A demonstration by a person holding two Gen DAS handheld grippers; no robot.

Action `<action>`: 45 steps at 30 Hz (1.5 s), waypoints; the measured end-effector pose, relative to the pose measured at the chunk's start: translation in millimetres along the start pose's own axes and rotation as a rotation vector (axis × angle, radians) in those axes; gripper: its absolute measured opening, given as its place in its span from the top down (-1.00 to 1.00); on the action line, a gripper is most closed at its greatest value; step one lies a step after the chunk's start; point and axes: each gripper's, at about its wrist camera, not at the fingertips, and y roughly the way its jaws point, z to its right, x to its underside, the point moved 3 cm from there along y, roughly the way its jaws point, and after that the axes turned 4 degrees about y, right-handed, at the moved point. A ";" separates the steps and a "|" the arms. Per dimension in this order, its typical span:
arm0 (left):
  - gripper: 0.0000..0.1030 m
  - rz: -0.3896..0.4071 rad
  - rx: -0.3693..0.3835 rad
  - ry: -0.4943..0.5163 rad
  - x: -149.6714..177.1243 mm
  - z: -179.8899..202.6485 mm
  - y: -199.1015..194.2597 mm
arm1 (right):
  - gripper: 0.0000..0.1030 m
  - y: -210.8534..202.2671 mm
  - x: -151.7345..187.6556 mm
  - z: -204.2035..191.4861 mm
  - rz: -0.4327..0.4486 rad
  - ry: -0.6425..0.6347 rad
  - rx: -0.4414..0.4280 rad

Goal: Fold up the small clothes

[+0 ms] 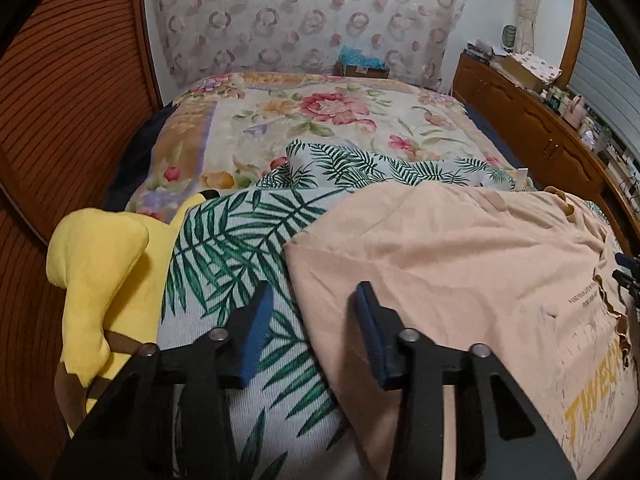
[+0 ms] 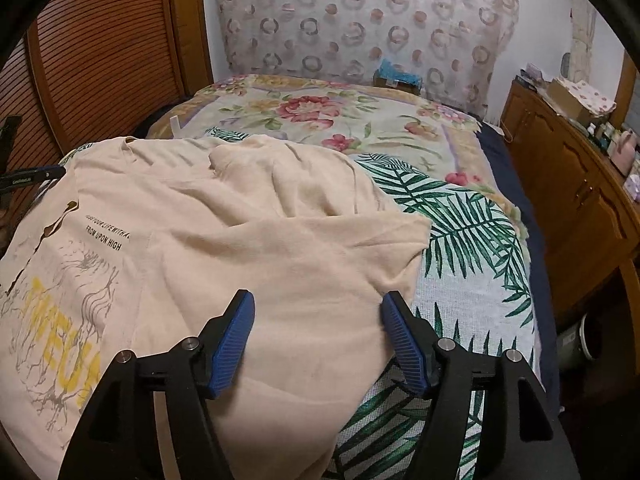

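T-shirt (image 2: 248, 240), peach, lies rumpled across the bed's (image 2: 460, 280) near end. Left gripper (image 1: 316, 320) straddles its left edge, jaws parted, gripping nothing; right gripper (image 2: 318, 328) is released over the folded-in sleeve. Best pinch both layers squarely before lifting.

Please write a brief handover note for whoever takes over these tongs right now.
Left tongs: open, nothing gripped, straddling the left edge of the peach T-shirt.
Right tongs: open, nothing gripped, over the shirt's right edge.
Things: shirt lies print side up on the palm-leaf cover, on the bed; its right sleeve is already turned in over the body. A yellow plush toy sits at the left.
Done: right side partly folded.
Left: fold the left side in, then likely fold it in half.
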 end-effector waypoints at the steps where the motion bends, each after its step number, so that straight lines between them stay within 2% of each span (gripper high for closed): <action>1: 0.37 0.002 0.001 0.008 -0.6 1.7 0.6 | -0.33 -0.1 0.0 0.2 0.000 -0.001 0.001; 11: 0.43 -0.003 -0.010 0.016 -10.2 -0.4 6.9 | -0.34 -0.1 0.0 1.7 0.000 -0.001 -0.001; 13: 0.63 0.001 0.004 0.028 -11.4 1.3 8.1 | -0.34 0.0 0.0 1.9 0.000 -0.001 -0.001; 16: 0.87 -0.002 -0.013 0.053 -12.7 7.5 8.5 | -0.34 -0.1 0.1 2.2 0.001 -0.002 -0.001; 19: 0.93 0.006 -0.028 0.064 -14.0 11.3 7.4 | -0.34 0.0 0.2 2.8 0.001 -0.003 0.000; 28: 0.94 0.093 0.026 0.080 -15.4 33.2 -24.9 | -0.34 -4.6 -3.3 7.9 0.012 0.023 -0.034; 32: 0.94 0.116 0.048 0.098 -14.3 44.7 -34.4 | -0.34 -13.6 -11.6 19.5 0.036 0.034 -0.011; 36: 0.94 0.131 0.060 0.107 -15.0 50.2 -38.6 | -0.34 -3.0 -17.5 40.1 0.010 0.056 0.025; 40: 0.94 0.130 0.075 0.107 -12.0 54.4 -38.7 | -0.34 19.6 -17.9 54.5 -0.054 0.106 -0.012; 42: 0.94 0.125 0.077 0.112 -9.0 57.7 -37.7 | -0.33 23.5 -21.7 53.8 -0.045 0.104 -0.018; 43: 0.94 0.123 0.078 0.112 -7.6 58.7 -37.5 | -0.30 25.3 -23.5 52.5 -0.045 0.098 -0.013; 45: 0.94 0.124 0.084 0.113 -5.7 60.7 -39.5 | -0.09 30.6 -31.2 51.0 -0.042 0.072 -0.011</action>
